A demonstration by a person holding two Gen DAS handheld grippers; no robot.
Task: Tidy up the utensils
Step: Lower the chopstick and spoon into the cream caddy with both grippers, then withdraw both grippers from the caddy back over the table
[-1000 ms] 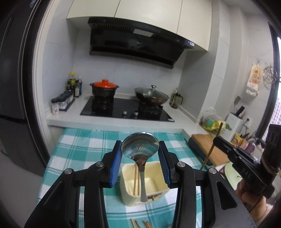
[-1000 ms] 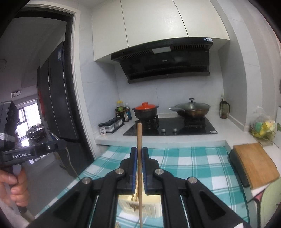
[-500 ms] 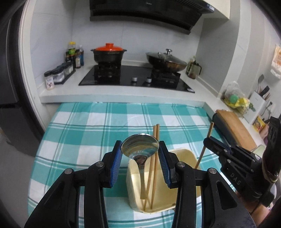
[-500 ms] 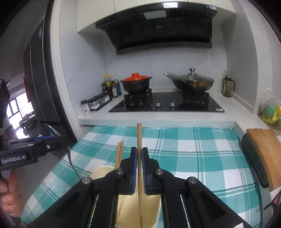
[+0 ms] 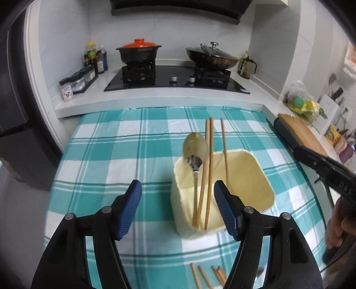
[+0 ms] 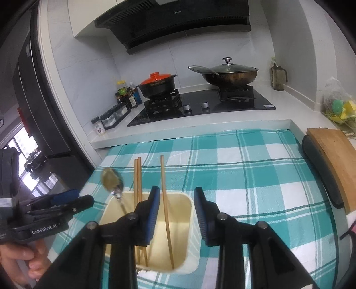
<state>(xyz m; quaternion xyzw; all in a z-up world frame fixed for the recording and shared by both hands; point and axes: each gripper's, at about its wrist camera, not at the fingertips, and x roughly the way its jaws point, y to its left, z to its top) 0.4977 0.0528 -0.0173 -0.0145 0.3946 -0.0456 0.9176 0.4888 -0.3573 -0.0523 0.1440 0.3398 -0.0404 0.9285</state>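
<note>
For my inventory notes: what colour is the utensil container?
Pale yellow container, seen best in the left wrist view.

Kitchen interior: a teal-and-white checked tablecloth (image 5: 133,142) abuts a white countertop (image 5: 155,97) bearing a black gas hob (image 6: 200,106). A black range hood (image 6: 173,20) hangs beneath cream cabinets; pale tiled walls, dark refrigerator (image 6: 29,89), daylit window (image 6: 24,155) at left.

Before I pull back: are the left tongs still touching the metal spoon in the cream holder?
Apart. The left wrist view shows the left tongs open, the metal spoon standing free in the cream plastic holder.
</note>
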